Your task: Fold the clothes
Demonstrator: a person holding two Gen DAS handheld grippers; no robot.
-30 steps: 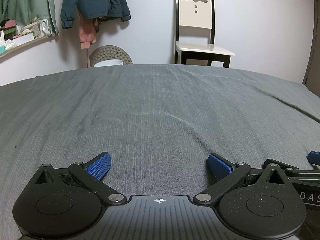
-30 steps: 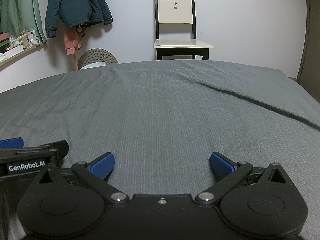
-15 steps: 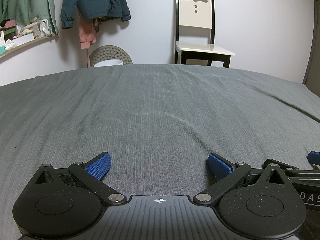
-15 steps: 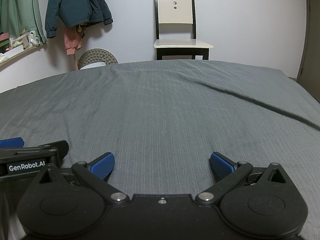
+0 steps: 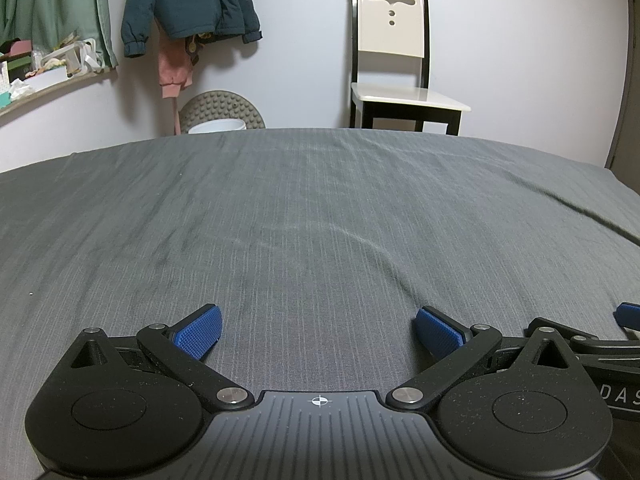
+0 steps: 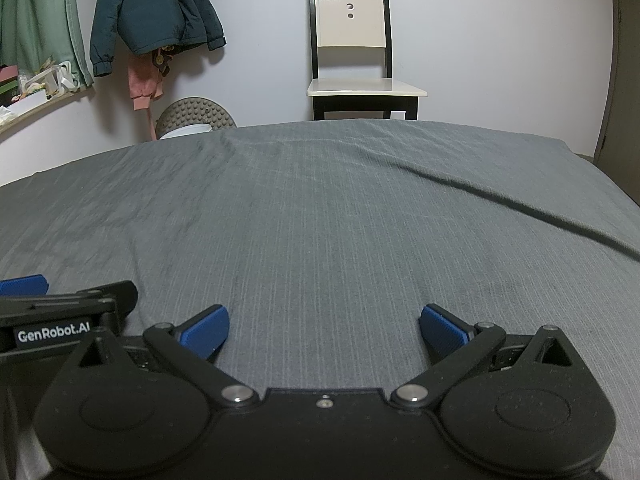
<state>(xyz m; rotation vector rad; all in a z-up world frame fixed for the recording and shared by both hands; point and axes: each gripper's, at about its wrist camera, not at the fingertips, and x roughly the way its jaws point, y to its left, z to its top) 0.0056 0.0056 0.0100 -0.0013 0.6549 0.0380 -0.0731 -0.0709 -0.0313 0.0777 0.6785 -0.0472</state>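
Folding has not started, by the look of it: no garment to fold lies on the grey bedsheet (image 5: 320, 208). Left gripper (image 5: 318, 330) and right gripper (image 6: 324, 330) rest side by side on the sheet, jaws spread, holding nothing.

Matt grey woven cloth on bed sheet (image 5: 320, 208), finely ribbed, lightly creased. Matt black speckled plastic on left gripper (image 5: 318, 330) and right gripper (image 6: 324, 330), with blue knurled rubbery pads (image 5: 198, 332) and bright metal pivot pins. Glossy cream-painted wood on chair (image 6: 352, 40).

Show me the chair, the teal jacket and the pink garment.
chair (image 6: 362, 89), right wrist view, on the seat
teal jacket (image 5: 188, 0), left wrist view, on its body
pink garment (image 5: 173, 68), left wrist view, lower part
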